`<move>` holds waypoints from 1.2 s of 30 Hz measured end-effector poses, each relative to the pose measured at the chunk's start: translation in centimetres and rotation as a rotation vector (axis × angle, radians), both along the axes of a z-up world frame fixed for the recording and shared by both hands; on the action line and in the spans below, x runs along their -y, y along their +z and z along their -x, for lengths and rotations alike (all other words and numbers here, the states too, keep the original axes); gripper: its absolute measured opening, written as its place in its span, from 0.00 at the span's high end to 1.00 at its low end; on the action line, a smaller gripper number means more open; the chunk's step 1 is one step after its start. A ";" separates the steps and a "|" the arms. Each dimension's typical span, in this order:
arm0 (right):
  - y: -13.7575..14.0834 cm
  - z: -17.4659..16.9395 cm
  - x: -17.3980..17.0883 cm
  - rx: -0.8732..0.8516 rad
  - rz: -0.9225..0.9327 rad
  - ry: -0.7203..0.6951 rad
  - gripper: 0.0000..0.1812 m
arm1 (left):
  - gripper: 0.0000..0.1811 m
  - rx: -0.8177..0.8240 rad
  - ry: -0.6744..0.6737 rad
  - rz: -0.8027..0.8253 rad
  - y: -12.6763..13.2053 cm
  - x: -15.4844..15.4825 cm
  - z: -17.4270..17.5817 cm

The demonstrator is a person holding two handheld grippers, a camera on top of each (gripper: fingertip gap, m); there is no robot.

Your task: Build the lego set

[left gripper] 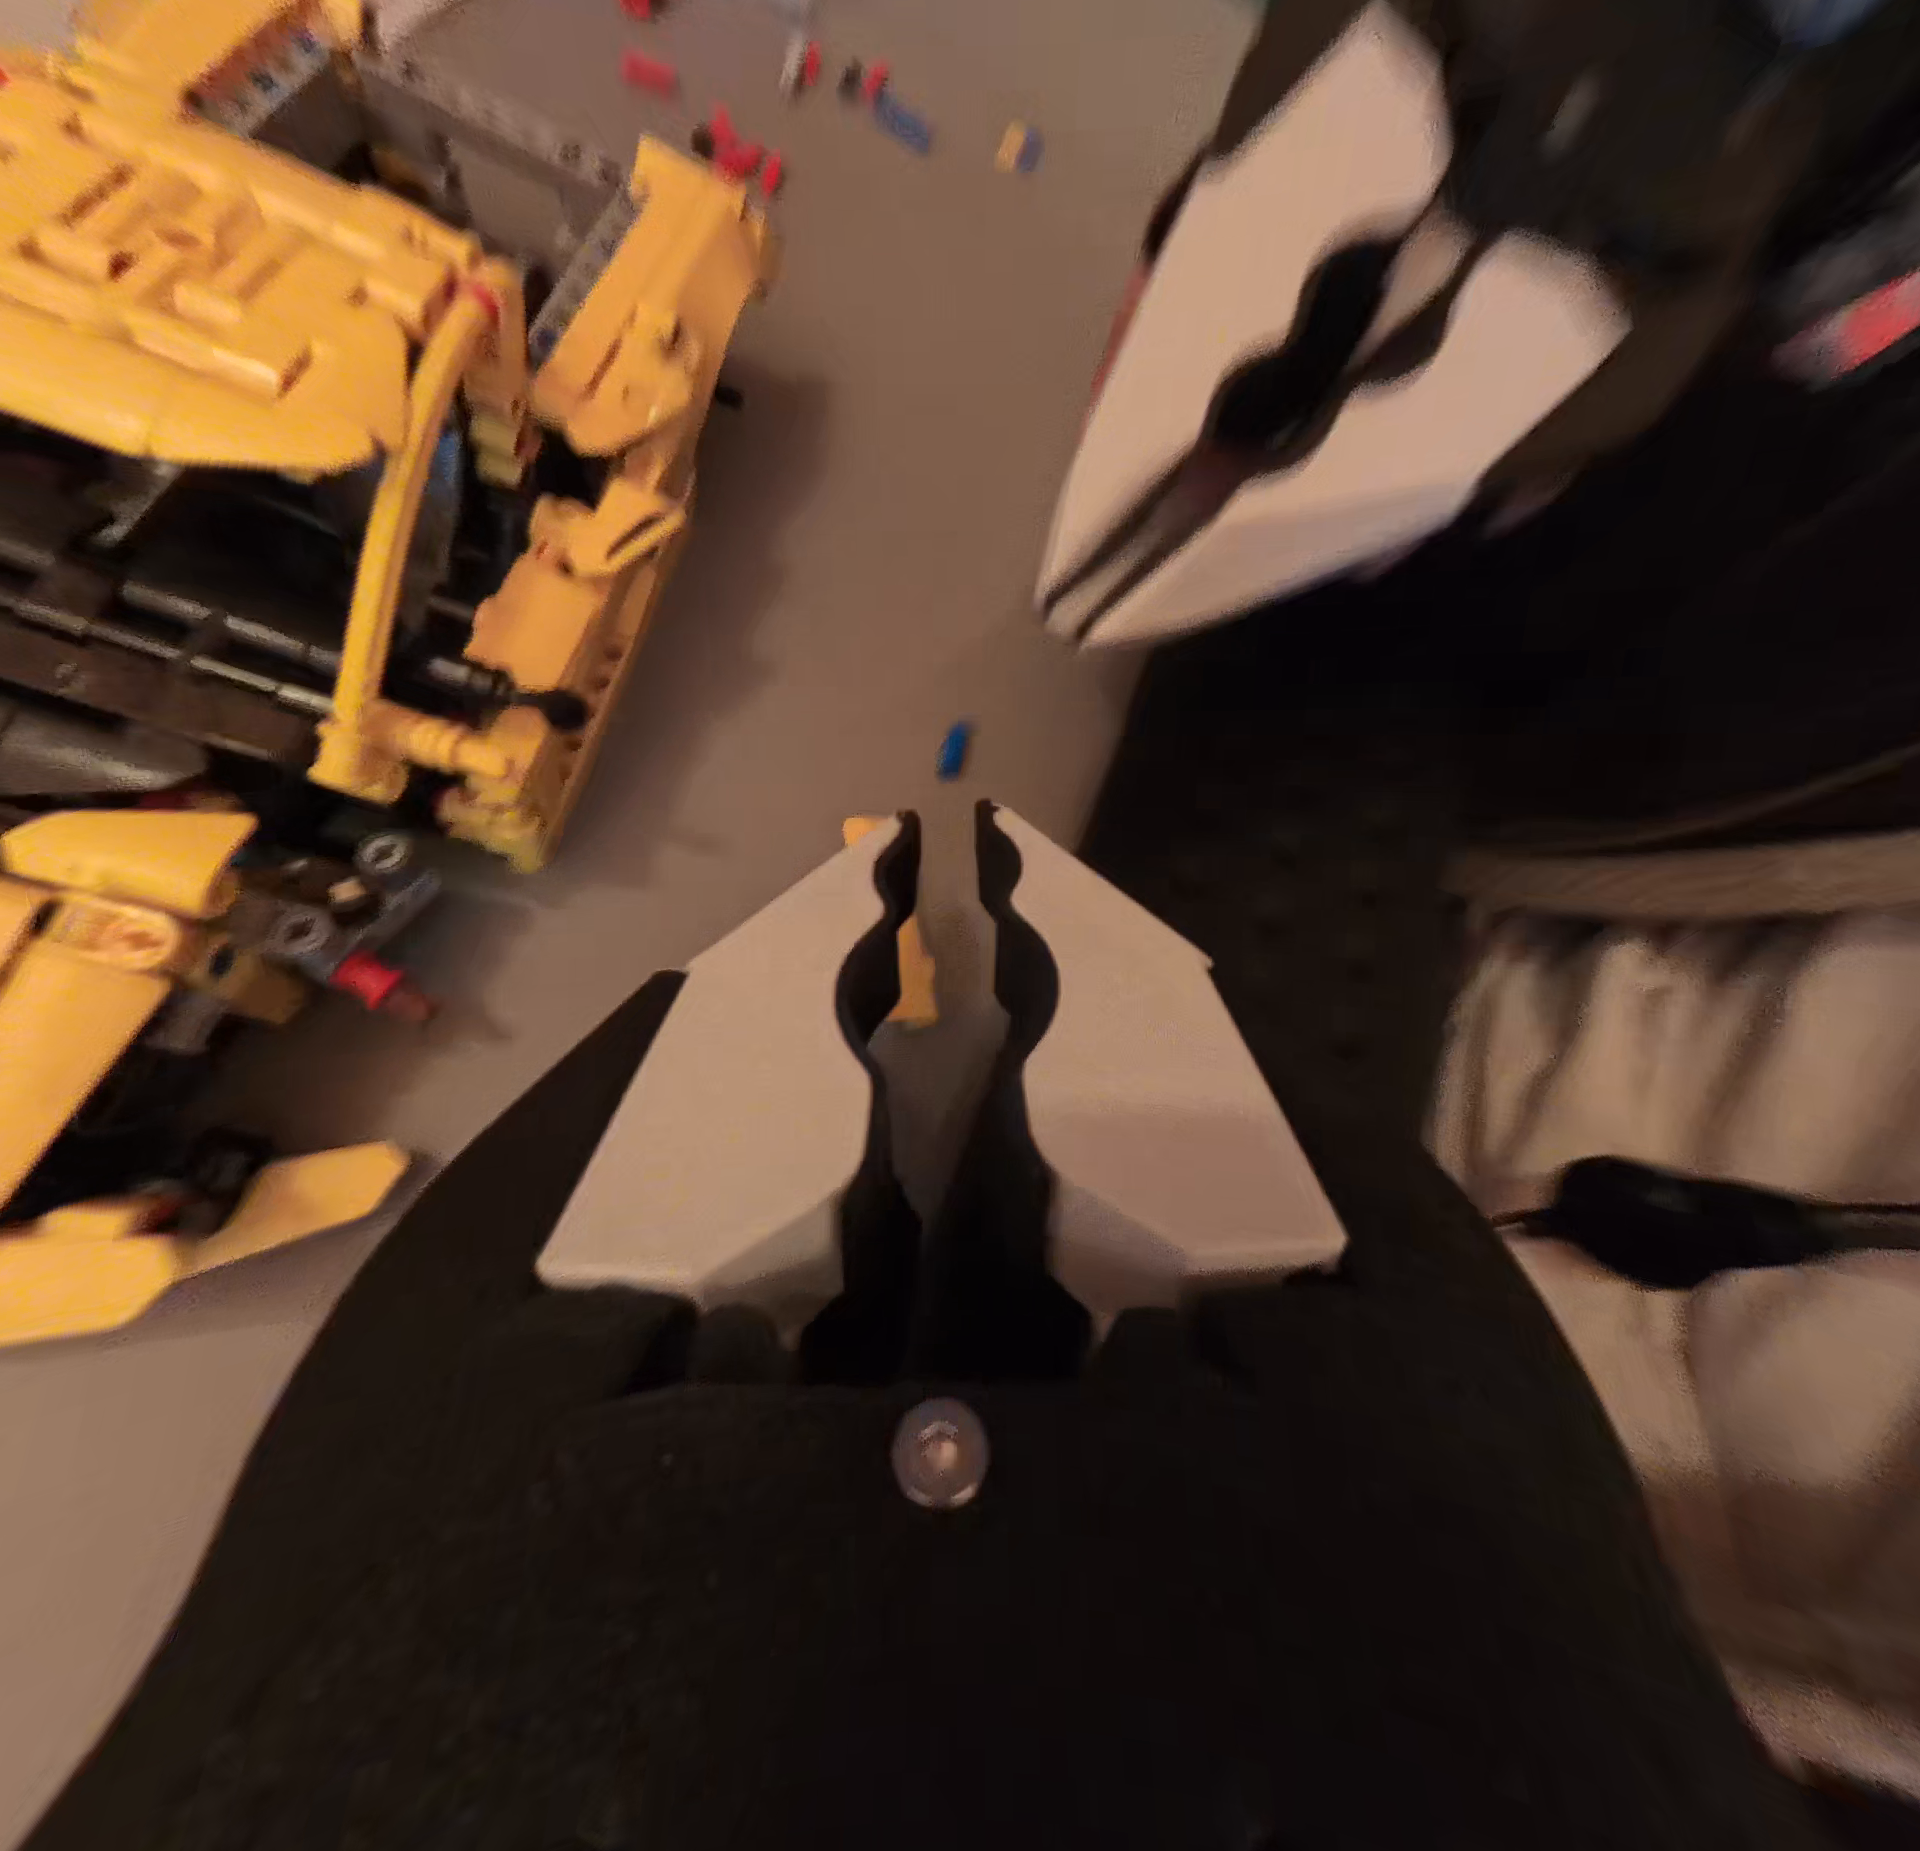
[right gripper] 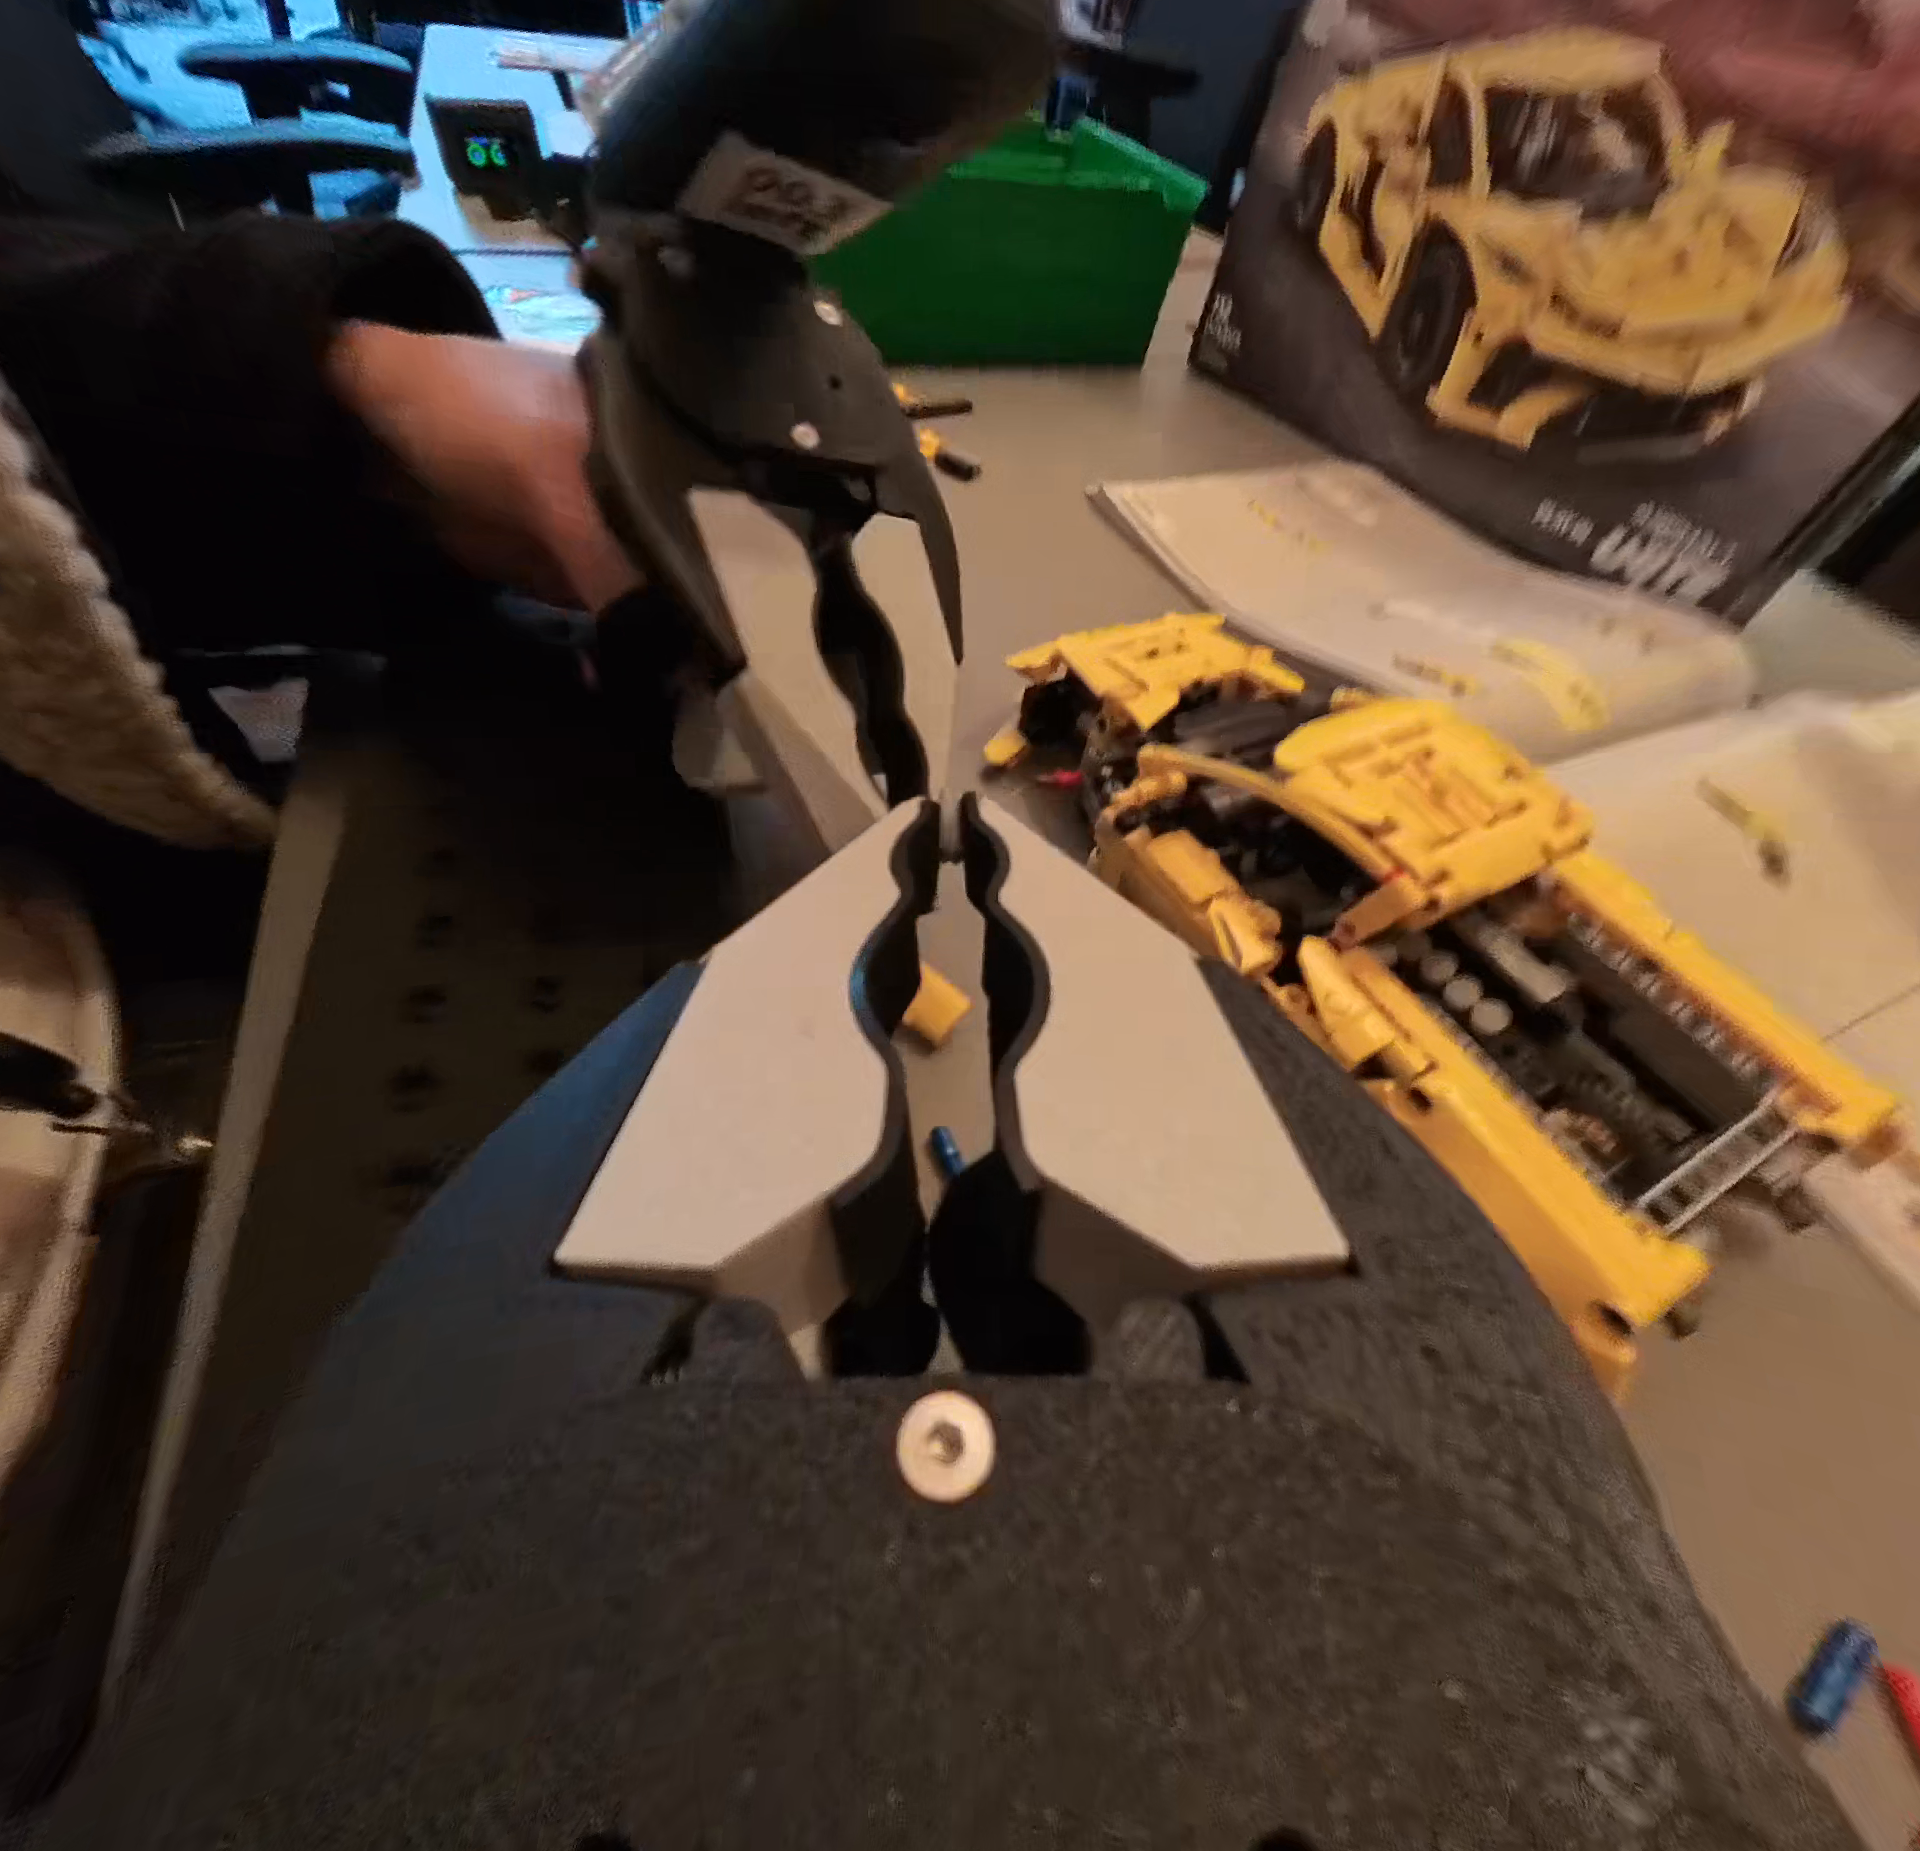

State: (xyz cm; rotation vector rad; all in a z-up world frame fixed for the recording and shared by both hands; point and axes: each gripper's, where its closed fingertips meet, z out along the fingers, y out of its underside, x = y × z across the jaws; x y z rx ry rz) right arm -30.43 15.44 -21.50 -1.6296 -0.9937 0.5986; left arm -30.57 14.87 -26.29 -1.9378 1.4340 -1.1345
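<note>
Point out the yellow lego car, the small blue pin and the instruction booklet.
yellow lego car (right gripper: 1423, 793): right wrist view, on its roof panel.
small blue pin (left gripper: 954, 749): left wrist view, on the pin's middle.
instruction booklet (right gripper: 1351, 565): right wrist view, on its open page.

A green box (right gripper: 1023, 253) stands at the table's (right gripper: 1122, 430) far edge; office chairs (right gripper: 281, 108) stand beyond it.

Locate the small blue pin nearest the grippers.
Left wrist view: the blue pin lies on the grey table, just ahead of the left gripper, right of the yellow car.
</note>
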 end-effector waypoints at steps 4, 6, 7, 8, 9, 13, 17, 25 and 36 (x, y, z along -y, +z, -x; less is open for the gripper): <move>0.1 0.3 -0.1 0.074 -0.135 -0.010 0.98 | 0.95 0.314 0.003 0.400 4.7 0.3 -0.4; 0.6 0.4 0.1 0.063 -0.162 0.003 0.98 | 0.95 0.390 0.013 0.497 5.3 0.0 -0.3; 0.7 0.4 0.2 0.061 -0.171 0.005 0.98 | 0.95 0.426 0.008 0.538 5.7 0.1 -0.3; 0.6 0.4 0.1 0.070 -0.173 0.004 0.98 | 0.95 0.464 -0.005 0.581 6.3 0.3 -0.3; 0.7 0.4 0.1 0.071 -0.180 -0.001 0.98 | 0.92 0.486 -0.010 0.611 6.7 0.3 -0.3; 1.0 0.5 0.3 0.059 -0.190 0.014 0.98 | 0.93 0.482 -0.018 0.615 6.6 0.5 -0.4; 1.2 0.7 0.6 0.052 -0.205 0.029 0.98 | 0.96 0.474 -0.031 0.643 6.5 0.8 -0.5; 2.3 1.0 1.2 -0.003 -0.239 0.058 0.98 | 0.98 0.524 -0.079 0.879 7.4 1.3 -0.1; 2.6 1.0 1.4 -0.009 -0.241 0.069 0.98 | 0.98 0.538 -0.114 0.932 7.8 1.5 0.0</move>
